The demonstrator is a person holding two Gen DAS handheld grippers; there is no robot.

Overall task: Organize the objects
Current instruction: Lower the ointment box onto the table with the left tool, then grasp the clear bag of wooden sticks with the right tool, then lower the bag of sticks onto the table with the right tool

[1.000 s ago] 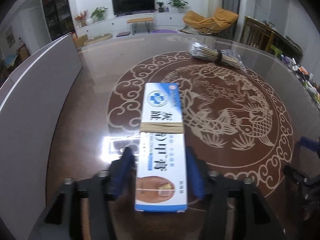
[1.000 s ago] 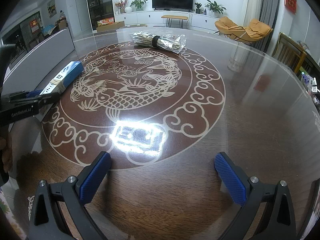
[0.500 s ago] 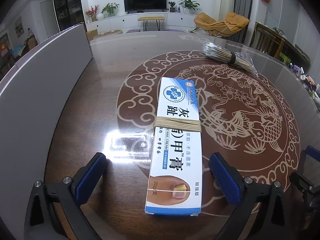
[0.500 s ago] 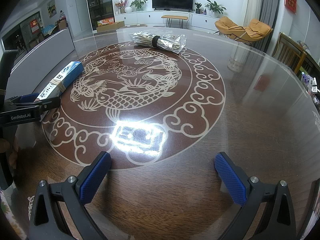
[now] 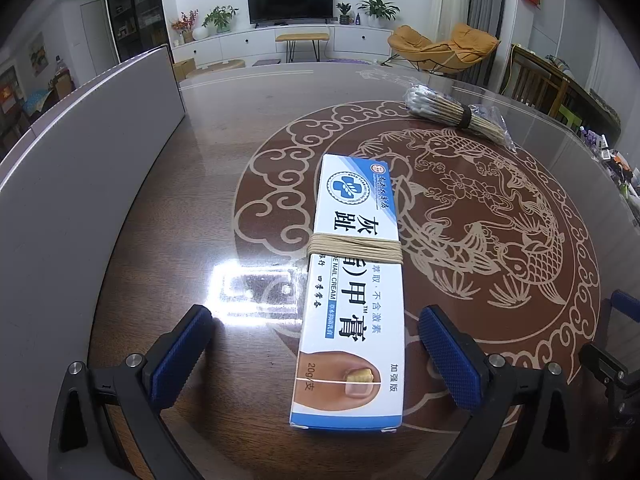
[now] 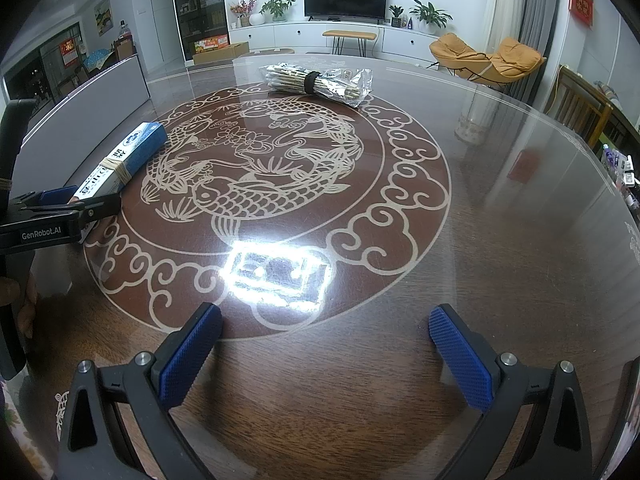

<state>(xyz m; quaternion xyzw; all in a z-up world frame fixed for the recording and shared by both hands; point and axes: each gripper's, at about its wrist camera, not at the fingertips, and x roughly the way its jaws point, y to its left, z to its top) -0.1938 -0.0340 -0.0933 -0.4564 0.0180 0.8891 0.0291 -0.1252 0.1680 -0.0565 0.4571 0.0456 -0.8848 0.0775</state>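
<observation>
My left hand-held gripper [image 5: 316, 354] had just spread wide, its blue pads clear of the long white-and-blue cardboard cream box bound with tan string [image 5: 354, 292], which lay flat between them on the glossy brown fish-patterned tabletop [image 5: 500, 216]; my right hand-held gripper [image 6: 326, 346] stood spread, empty

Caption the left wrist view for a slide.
Open left gripper straddles the banded nail cream box lying on the table.

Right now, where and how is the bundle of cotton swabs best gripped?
Grip the bundle of cotton swabs at its dark band, the tight, narrow middle. It lies flat, so come from above, probably with the open right gripper, jaws across its long axis.
</observation>
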